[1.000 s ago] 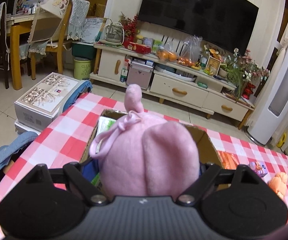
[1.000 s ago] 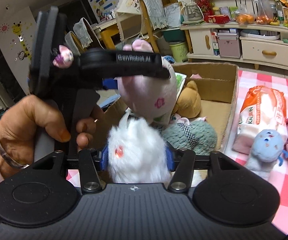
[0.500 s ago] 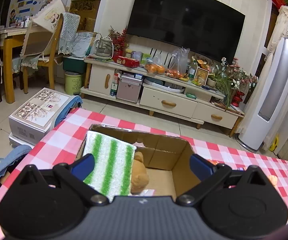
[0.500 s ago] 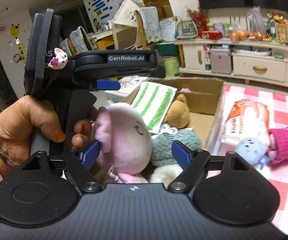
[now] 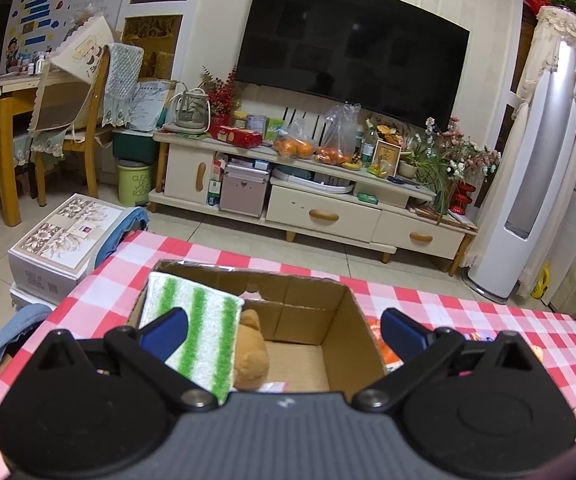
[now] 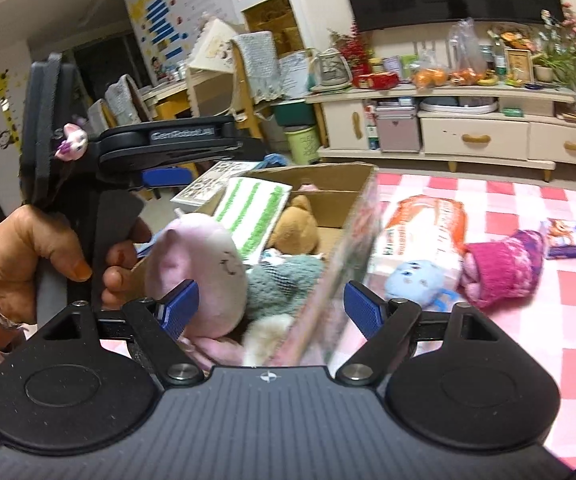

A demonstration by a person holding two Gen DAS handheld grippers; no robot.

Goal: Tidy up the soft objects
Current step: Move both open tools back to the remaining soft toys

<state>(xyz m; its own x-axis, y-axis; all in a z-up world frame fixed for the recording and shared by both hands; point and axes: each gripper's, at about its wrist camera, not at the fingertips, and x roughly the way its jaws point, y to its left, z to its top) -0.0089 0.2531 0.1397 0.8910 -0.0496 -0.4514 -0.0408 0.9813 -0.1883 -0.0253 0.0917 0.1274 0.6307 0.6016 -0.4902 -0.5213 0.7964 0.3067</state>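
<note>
Left wrist: left hand-held gripper (image 5: 281,330) spread empty over cardboard box (image 5: 352,320) rim; right hand-held gripper (image 6: 271,308) likewise

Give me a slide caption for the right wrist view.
Open right gripper above cardboard box holding pink plush.

Soft toys (image 6: 199,268) inside cardboard box (image 6: 320,178)

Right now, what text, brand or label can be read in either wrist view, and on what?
"GenRobot.AI", blurred but legible: on the left gripper body, seen from the right wrist.
"CLEAN", partly legible; lower lines too small: on the green bin.
Wall poster, orange packet, small blue box: print too blurred.
</note>
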